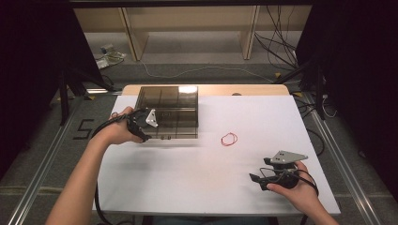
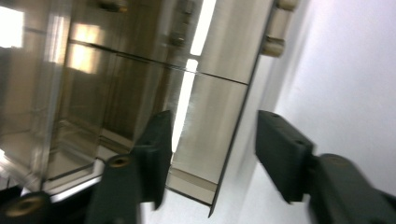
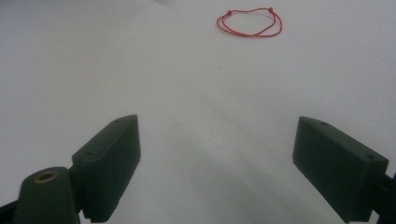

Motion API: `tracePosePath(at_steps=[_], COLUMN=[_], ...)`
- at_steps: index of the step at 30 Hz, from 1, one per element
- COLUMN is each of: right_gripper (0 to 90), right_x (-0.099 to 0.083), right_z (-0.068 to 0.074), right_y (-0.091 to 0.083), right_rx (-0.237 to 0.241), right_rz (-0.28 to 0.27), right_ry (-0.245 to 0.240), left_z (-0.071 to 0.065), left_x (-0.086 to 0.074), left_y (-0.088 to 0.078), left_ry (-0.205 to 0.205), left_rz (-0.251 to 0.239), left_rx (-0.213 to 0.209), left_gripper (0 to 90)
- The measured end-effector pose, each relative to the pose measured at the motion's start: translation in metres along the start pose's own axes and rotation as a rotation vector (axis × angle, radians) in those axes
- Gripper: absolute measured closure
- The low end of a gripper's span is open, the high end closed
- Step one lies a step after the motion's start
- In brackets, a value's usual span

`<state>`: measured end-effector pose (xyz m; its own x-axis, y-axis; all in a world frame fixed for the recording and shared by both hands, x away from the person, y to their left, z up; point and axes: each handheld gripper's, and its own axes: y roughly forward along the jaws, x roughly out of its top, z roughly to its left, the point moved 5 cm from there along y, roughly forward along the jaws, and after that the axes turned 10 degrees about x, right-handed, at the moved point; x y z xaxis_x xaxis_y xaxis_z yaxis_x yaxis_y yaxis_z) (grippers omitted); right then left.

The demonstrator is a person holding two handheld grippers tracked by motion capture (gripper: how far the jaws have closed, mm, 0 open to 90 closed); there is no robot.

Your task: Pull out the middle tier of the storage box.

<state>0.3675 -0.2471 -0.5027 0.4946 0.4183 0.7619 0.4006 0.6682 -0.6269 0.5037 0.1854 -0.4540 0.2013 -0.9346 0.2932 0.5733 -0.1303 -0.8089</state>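
In the high view, the left gripper point(image 1: 143, 125) sits at the front left corner of the smoky box point(image 1: 168, 111), left of centre, while the red band point(image 1: 229, 138) lies up-left of the right gripper point(image 1: 263, 180), which is the nearer one. In the left gripper view, the jaws gape astride the lid edge point(image 2: 233, 140), not pressing it. In the right gripper view, the jaws stand wide and empty; the band's point(image 3: 249, 22) long axis runs across the upper frame.

Smoky clear box point(image 1: 169, 111) sits on table's far-left.
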Motion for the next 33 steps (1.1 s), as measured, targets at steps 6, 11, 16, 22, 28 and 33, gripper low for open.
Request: tracePosePath(at_steps=[6,11,16,22,28,33], right_gripper=[15.9,15.9,15.9,15.9,15.9,15.9], right_x=[0.000,0.000,0.000,0.000,0.000,0.000], right_z=[0.000,0.000,0.000,0.000,0.000,0.000], right_y=[0.000,0.000,0.000,0.000,0.001,0.000], right_rx=[0.000,-0.003,-0.004,-0.004,-0.004,-0.004], right_rz=[-0.003,-0.001,0.000,0.000,0.003,0.001], right_ry=[0.002,0.002,0.004,0.003,0.001,0.002], left_z=[-0.008,-0.017,-0.026,-0.035,-0.048,-0.061], left_x=[0.002,0.003,0.005,0.000,0.001,0.003], left_y=[-0.007,-0.014,-0.018,-0.016,-0.018,-0.015], left_ry=[-0.135,-0.171,-0.226,-0.283,-0.325,-0.347], left_rz=[-0.052,-0.124,-0.190,-0.223,-0.268,-0.268], left_rx=[0.018,0.010,0.030,0.037,0.066,0.056], left_gripper=[20.7,20.2,20.1,22.5,22.3,21.2])
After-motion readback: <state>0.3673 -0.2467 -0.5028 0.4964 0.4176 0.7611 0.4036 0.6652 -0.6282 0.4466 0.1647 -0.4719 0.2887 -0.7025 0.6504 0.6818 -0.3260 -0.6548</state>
